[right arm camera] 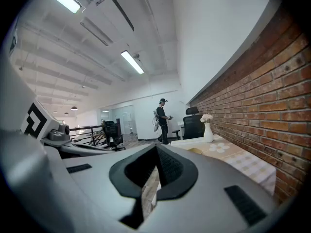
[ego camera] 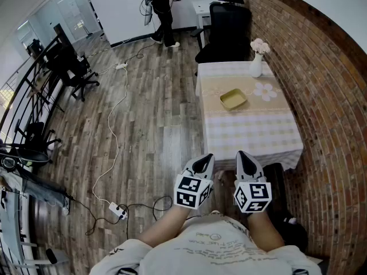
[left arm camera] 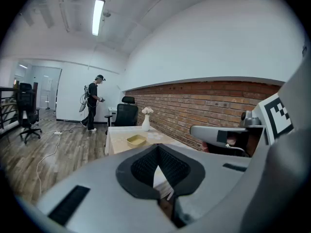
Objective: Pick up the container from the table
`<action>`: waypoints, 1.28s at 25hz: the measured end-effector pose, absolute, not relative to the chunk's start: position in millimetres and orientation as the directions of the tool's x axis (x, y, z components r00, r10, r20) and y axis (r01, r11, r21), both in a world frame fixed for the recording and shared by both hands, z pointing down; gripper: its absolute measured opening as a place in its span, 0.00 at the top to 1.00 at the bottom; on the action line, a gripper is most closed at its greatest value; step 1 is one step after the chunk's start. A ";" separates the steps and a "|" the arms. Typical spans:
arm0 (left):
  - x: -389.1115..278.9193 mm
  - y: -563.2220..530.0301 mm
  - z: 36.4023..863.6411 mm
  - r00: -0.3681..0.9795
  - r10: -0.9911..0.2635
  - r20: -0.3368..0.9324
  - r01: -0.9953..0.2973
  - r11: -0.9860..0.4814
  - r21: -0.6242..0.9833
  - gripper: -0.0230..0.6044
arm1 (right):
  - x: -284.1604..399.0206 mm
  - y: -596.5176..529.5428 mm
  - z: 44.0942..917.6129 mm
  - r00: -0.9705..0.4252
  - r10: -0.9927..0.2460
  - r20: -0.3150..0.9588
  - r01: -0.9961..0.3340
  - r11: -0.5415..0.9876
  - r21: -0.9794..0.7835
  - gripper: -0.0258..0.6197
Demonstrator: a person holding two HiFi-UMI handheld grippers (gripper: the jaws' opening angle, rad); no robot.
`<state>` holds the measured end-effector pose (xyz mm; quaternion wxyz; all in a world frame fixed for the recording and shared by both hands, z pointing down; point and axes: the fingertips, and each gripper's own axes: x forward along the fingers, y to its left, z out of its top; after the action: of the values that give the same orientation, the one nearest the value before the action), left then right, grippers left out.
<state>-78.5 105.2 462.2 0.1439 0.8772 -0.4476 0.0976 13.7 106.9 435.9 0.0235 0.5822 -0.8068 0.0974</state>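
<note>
Neither claw has started its reach. Both are held close to the person's body, short of the near edge of the surface point(ego camera: 252, 139), which has a pale checked cloth over it and stands along the brick wall point(ego camera: 330, 113). The left claw point(ego camera: 202, 164) has its jaws pressed together with nothing between them. The right claw point(ego camera: 248, 161) beside it looks the same in its own view: pads meeting at the tips, nothing held. Both point roughly level, toward the far end of the room.

The container point(ego camera: 233, 99) is a shallow yellow rectangular dish. It sits open side up on the beige runner, in the far half of the surface and left of its middle. It is well apart from the white vase of flowers point(ego camera: 256, 65) at the far end (a black office chair point(ego camera: 226, 22) stands just behind that end). Across the room a person point(ego camera: 160, 7) stands on the wood floor point(ego camera: 143, 113).

The step in hand looks like the approach. The next move probably calls for stepping up to the surface and carrying one claw out over the cloth. Its jaws would need to spread enough to straddle one low wall of the dish. The rim is shallow, so the claw likely has to come in low and close on the wall itself.
</note>
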 end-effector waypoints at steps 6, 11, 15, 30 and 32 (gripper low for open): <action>-74.7 104.4 457.9 0.583 -0.754 0.303 -0.811 -0.562 0.161 0.96 | 15.6 106.7 436.6 -0.335 -0.927 0.167 -0.938 0.311 -0.153 0.96; -67.6 102.6 461.4 0.582 -0.752 0.310 -0.811 -0.564 0.155 0.96 | 16.7 105.7 443.3 -0.351 -0.918 0.183 -0.933 0.327 -0.149 0.96; -59.1 98.1 461.9 0.581 -0.753 0.310 -0.812 -0.564 0.152 0.96 | 22.8 104.0 439.9 -0.352 -0.921 0.165 -0.934 0.334 -0.123 0.96; -11.1 90.2 468.3 0.591 -0.743 0.313 -0.804 -0.571 0.165 0.96 | 66.7 102.2 443.2 -0.346 -0.926 0.150 -0.936 0.328 -0.131 0.96; -8.2 85.2 467.2 0.593 -0.744 0.308 -0.803 -0.572 0.167 0.96 | 72.3 97.7 442.7 -0.330 -0.933 0.145 -0.940 0.311 -0.143 0.96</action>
<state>-8.2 85.2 467.2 0.1459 0.8805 -0.4392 0.1021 72.3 97.7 442.7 0.0176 0.5784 -0.8093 0.1007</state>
